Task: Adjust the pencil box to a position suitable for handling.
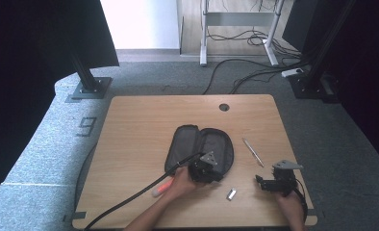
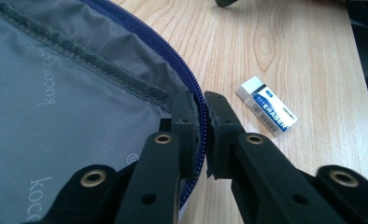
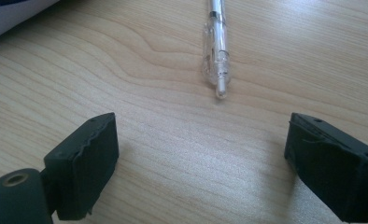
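An open pencil case (image 1: 199, 148) lies near the middle of the table (image 1: 134, 125); everything else is placed from it. The left gripper (image 1: 208, 169) sits at the case's near edge, its jaws closed on the zipper rim (image 2: 197, 112). An eraser (image 1: 231, 194) lies on the table just right of that edge, nearer the person. A pen (image 1: 252, 152) lies to the case's right. The right gripper (image 1: 267, 184) rests farther right, nearer than the pen, jaws apart, the pen's tip (image 3: 220, 92) ahead of them.
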Tool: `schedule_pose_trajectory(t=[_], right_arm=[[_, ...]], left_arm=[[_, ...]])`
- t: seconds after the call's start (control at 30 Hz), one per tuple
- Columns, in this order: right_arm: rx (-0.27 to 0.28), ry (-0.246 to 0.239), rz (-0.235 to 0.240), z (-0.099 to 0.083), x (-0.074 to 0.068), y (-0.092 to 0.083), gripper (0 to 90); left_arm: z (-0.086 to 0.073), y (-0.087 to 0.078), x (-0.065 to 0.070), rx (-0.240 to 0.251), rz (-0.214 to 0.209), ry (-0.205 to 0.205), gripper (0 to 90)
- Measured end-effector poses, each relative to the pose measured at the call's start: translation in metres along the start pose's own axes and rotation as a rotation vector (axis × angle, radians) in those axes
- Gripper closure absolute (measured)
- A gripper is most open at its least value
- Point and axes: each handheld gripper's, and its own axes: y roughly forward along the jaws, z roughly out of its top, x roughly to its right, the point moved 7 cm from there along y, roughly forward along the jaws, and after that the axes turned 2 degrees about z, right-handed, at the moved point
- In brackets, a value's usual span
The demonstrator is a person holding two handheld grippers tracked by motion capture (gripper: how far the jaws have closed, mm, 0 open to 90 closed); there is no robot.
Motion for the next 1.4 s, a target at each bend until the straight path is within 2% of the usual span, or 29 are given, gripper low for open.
schedule_pose_trajectory(t=[0.07, 0.17, 0.37, 0.73, 0.93, 0.97, 1.17, 1.23, 1.4], right_arm=[[0.0, 0.001, 0.0, 0.0, 0.0, 0.0, 9.5], [-0.001, -0.001, 0.001, 0.0, 0.0, 0.0, 9.5], [-0.001, -0.001, 0.001, 0.0, 0.0, 0.0, 9.5], [-0.002, 0.0, 0.001, 0.0, 0.0, 0.0, 9.5], [-0.002, 0.0, 0.001, 0.0, 0.0, 0.0, 9.5], [-0.001, 0.0, 0.001, 0.0, 0.0, 0.0, 9.5], [-0.002, 0.0, 0.001, 0.0, 0.0, 0.0, 9.6], [-0.001, 0.0, 0.001, 0.0, 0.0, 0.0, 9.6], [-0.002, 0.0, 0.001, 0.0, 0.0, 0.0, 9.5]], left_arm=[[0.001, -0.001, 0.0, 0.006, -0.005, -0.007, 80.7], [0.002, -0.003, 0.0, 0.013, -0.003, -0.002, 70.8], [0.005, -0.011, 0.002, 0.022, 0.005, 0.011, 61.5], [0.005, -0.026, 0.003, 0.028, 0.018, 0.007, 44.4], [0.004, -0.04, -0.001, 0.046, 0.039, -0.011, 36.6], [0.002, -0.046, -0.003, 0.05, 0.048, -0.024, 35.4], [-0.004, -0.064, -0.008, 0.065, 0.074, -0.051, 31.3], [-0.006, -0.074, -0.01, 0.071, 0.093, -0.051, 29.4], [-0.011, -0.087, -0.011, 0.069, 0.131, -0.038, 26.1]])
